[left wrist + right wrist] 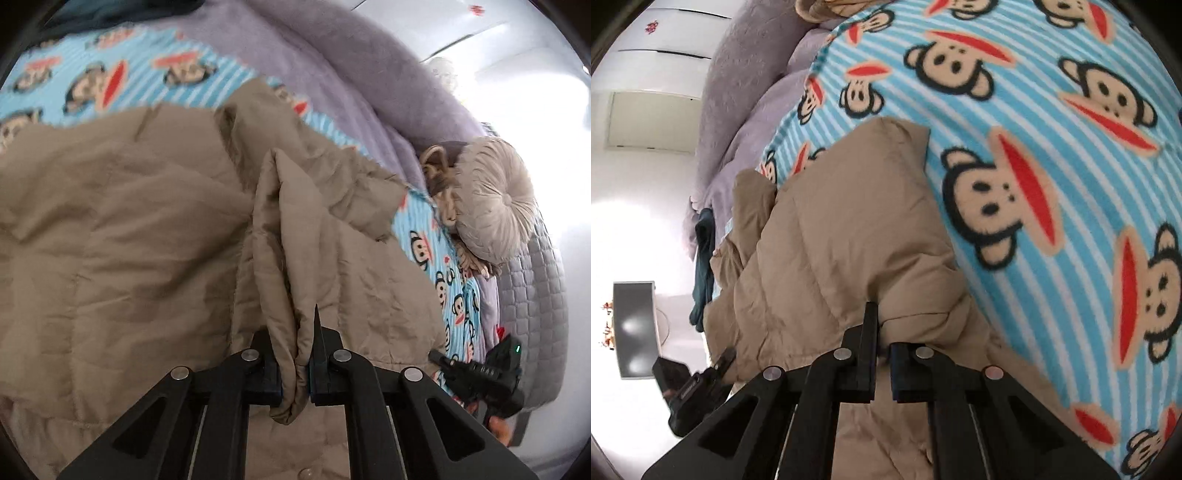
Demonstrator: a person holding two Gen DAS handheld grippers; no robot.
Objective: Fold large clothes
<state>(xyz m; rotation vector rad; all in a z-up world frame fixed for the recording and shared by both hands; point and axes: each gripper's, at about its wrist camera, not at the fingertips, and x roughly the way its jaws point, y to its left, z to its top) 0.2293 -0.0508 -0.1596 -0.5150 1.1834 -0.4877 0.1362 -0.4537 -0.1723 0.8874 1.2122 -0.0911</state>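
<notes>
No text can be read with certainty. Pale lettering is seen on the side of the other black tool (480,373) in the left wrist view, and likewise on the other tool (689,393) in the right wrist view, but both are too blurred to be made out.

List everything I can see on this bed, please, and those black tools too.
coat: one, tan, quilted, spread on the blanket
blanket: one, blue striped with monkey faces, under the coat
throw: one, lilac, along the far edge of the bed
cushion: one, beige, round, at the bed's edge
left hand-held gripper: one, black, shut on a coat fold
right hand-held gripper: one, black, shut on the coat's edge
</notes>
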